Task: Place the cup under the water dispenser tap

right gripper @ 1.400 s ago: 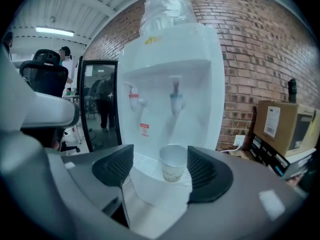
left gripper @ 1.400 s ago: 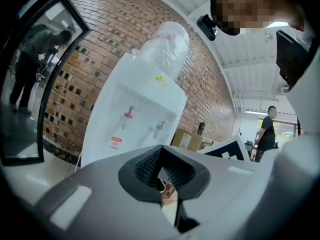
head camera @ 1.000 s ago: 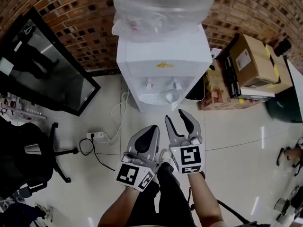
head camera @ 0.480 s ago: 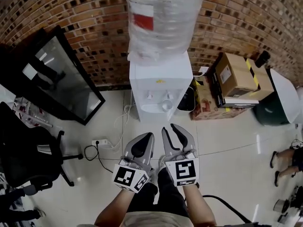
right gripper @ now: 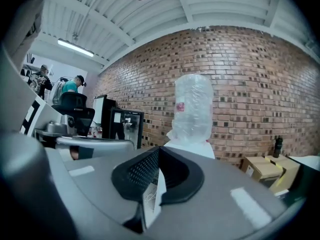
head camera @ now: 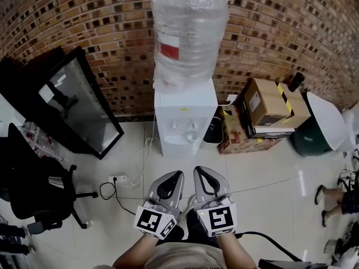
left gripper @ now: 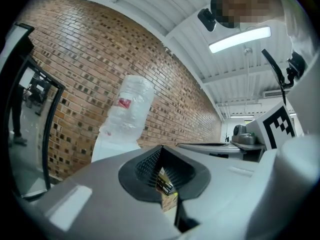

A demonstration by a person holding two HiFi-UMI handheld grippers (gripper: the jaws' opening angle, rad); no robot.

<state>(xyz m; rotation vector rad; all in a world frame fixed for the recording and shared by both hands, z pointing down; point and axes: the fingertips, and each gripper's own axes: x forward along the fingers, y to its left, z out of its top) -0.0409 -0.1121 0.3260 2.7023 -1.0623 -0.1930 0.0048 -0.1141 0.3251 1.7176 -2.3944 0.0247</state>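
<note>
The left hand-held gripper (head camera: 174, 174) and right hand-held gripper (head camera: 201, 170) are hanging closed, empty. If the cup (head camera: 192, 135) is sitting off-centre, water could be missing it.

Red brick wall (head camera: 84, 15); glossy pale tiled floor (head camera: 269, 167); black office chair (head camera: 33, 192); cardboard boxes (head camera: 268, 102)

small greyish cup (head camera: 193, 136), too far off for detail. stands upright in the recess of the white water dispenser (head camera: 185, 102), directly below the right-hand tap (head camera: 193, 126) of two. carries a big clear bottle (head camera: 188, 35) on top.
</note>
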